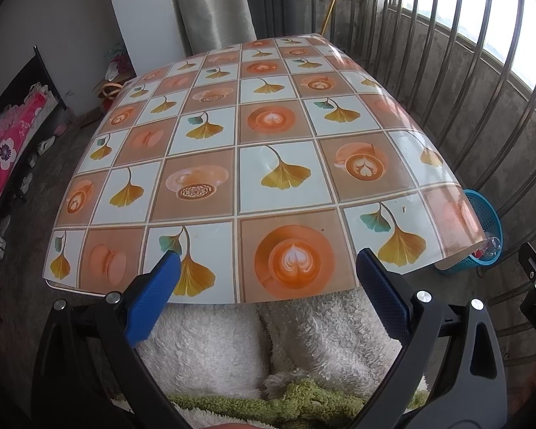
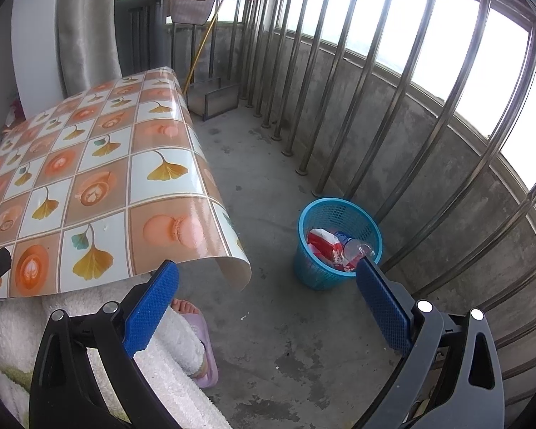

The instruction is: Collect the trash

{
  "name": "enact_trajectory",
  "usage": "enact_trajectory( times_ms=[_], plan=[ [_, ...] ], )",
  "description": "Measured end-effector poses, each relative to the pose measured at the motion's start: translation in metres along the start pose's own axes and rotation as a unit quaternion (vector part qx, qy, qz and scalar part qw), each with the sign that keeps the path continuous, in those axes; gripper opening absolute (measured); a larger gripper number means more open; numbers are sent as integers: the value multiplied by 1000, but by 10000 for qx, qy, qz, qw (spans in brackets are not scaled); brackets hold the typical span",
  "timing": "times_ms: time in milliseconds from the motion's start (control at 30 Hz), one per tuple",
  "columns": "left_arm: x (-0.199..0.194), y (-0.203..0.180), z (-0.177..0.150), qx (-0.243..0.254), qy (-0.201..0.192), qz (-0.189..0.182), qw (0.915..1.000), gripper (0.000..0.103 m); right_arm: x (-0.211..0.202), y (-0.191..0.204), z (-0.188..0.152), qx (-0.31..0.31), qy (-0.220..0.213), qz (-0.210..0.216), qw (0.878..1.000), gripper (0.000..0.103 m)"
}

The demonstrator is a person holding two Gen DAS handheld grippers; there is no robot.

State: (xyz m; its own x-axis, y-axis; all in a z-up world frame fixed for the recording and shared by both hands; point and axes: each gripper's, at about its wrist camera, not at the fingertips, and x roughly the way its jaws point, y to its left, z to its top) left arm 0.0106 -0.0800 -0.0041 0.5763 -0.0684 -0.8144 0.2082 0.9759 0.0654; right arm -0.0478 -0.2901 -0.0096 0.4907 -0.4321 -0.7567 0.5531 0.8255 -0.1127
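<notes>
A blue mesh trash basket (image 2: 336, 214) stands on the concrete floor to the right of the table. Inside it lie a red and white wrapper (image 2: 325, 245) and a crushed clear plastic bottle (image 2: 357, 248). The same basket (image 1: 484, 214) peeks out past the table's right corner in the left wrist view. My right gripper (image 2: 268, 268) hangs open above the floor, just left of the basket, with nothing between its blue pads. My left gripper (image 1: 268, 261) stands open over the table's near edge, holding nothing. The tablecloth (image 1: 253, 164), patterned with ginkgo leaves and coffee cups, shows no trash.
A person's legs in fluffy white trousers (image 1: 232, 343) and a foot in a purple slipper (image 2: 203, 343) are below the grippers. A metal railing (image 2: 393, 107) and concrete wall run along the right. A metal frame (image 2: 214, 100) sits at the far floor. A pink bedspread (image 1: 7, 150) lies left.
</notes>
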Motion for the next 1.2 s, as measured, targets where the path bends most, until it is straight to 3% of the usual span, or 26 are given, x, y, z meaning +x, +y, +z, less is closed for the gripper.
enact_trajectory(
  times_ms=[1200],
  plan=[
    [1,4,-3,18,18,-23,10000,94,-1,7,1,-31,-31,26,10000,97]
  ],
)
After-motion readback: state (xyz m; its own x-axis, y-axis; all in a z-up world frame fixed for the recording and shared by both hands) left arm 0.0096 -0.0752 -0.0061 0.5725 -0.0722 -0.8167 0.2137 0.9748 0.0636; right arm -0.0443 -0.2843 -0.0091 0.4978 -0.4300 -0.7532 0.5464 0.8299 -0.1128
